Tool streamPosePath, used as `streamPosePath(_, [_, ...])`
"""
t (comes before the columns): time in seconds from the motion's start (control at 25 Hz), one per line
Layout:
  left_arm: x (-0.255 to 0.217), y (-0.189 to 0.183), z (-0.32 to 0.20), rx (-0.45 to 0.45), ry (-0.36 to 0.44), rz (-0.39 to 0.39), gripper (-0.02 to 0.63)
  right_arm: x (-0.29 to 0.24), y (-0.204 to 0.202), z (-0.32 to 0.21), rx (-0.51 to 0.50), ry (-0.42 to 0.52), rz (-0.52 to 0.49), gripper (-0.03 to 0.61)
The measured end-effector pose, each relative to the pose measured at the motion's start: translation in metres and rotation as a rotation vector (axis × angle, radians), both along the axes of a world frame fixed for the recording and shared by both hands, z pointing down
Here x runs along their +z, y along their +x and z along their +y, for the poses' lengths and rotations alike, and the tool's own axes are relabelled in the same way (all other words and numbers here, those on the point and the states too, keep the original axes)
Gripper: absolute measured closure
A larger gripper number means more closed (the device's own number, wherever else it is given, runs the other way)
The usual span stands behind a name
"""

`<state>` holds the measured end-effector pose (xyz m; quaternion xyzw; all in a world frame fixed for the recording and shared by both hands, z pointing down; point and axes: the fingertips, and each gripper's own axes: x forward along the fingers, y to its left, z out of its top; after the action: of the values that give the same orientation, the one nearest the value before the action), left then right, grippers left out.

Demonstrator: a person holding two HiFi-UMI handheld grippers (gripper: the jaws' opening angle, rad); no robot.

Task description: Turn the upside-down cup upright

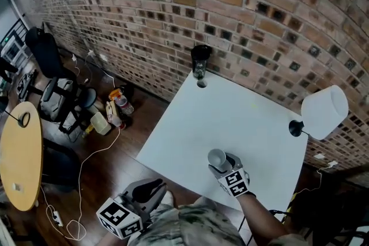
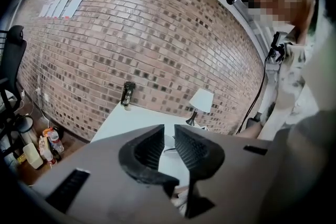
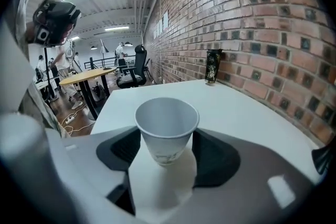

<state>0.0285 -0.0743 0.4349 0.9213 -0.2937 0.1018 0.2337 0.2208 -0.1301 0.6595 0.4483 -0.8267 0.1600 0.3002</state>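
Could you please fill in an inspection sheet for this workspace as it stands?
Surface: white table, no spills seen.
Job's things: cup stands upright, mouth up, near the table's front edge.
Clutter: dark bottle at the far corner; lamp at the right edge.
Tools: right tool has the cup between its jaws, contact unclear; left tool empty, jaws a slim gap apart.
Cables: white cable trails over the floor, left.
Surroundings: brick wall, office chair, round wooden table, bottles on the floor.
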Motion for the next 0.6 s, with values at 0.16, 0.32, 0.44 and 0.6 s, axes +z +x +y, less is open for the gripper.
streamPosePath(0.16, [-0.002,-0.005,-0.005,0.014,0.002,0.032,0.551,-0.009,0.019,0.012,-0.016,-0.054,0.121,0.276])
streamPosePath(0.32, [0.002,-0.003,-0.01,0.037,-0.001,0.062,0.551,-0.01,0.044,0.014,-0.088,-0.138,0.332,0.278])
streamPosePath(0.44, [0.002,0.0,-0.014,0.04,0.01,0.07,0.551,-0.001,0.05,0.014,-0.165,-0.203,0.446,0.278])
streamPosePath(0.6, [0.001,-0.005,-0.012,0.037,0.011,0.084,0.551,0.009,0.04,0.004,-0.244,-0.259,0.528,0.278])
